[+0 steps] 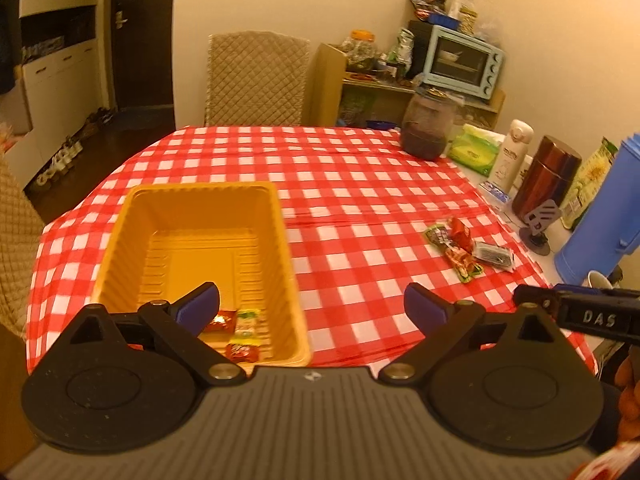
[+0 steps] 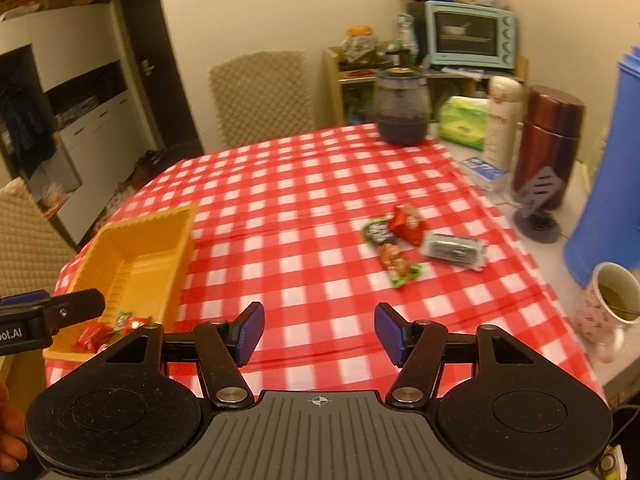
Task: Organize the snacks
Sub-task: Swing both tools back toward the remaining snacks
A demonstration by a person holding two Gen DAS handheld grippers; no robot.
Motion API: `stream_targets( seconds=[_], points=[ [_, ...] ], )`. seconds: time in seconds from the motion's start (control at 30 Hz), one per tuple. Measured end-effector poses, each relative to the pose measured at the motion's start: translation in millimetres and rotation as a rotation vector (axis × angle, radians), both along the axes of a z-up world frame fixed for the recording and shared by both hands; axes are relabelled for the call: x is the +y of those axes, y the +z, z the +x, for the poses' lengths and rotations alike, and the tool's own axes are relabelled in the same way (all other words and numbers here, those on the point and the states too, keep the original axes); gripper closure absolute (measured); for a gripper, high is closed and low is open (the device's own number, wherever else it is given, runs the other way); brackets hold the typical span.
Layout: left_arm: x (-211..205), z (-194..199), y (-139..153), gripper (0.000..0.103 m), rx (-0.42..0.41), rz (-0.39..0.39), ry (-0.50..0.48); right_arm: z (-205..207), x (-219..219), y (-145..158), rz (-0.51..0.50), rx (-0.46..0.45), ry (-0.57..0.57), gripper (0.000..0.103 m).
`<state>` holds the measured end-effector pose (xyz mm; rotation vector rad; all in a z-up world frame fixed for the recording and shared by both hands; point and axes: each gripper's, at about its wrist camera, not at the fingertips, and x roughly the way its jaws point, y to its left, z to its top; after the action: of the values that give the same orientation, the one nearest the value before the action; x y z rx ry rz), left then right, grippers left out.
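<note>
Clearly, "DAS" marks the right hand-held gripper [image 1: 576, 312].

blue jug [image 2: 608, 168] cut off at right edge, wrapper print unreadable

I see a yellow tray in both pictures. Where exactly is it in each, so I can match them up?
Left wrist view: the yellow tray sits left of centre, just beyond the left gripper, a few snacks inside.
Right wrist view: the tray lies at the far left edge.
Shared landmark: the dark glass jar at the table's far side.
</note>
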<state>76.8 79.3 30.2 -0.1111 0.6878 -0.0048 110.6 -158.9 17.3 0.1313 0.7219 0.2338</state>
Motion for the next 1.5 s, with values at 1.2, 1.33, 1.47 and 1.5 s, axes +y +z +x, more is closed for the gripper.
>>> stream_targets(
  seconds=[1.2,1.33,1.47,1.5],
  points=[
    [-116.0,84.9,-23.2,0.005,0.122,-0.010,-0.155,39.4,-123.7,-22.4,-0.033,0.007,-0.128,0.039],
    [-123.1,98.2,-30.7,0.005,0.122,-0.012,-0.158,54.4,-130.1,-32.4,-0.052,0.007,-0.092,0.039],
    [-129.1,112.8,-41.3,0.005,0.124,-0.008,-0.161,75.3,-134.7,-45.2,-0.081,0.000,-0.041,0.039],
    [-129.8,116.6,-44.5,0.005,0.127,-0.008,-0.160,81.3,-135.1,-48.9,-0.092,-0.002,-0.029,0.039]
  ],
)
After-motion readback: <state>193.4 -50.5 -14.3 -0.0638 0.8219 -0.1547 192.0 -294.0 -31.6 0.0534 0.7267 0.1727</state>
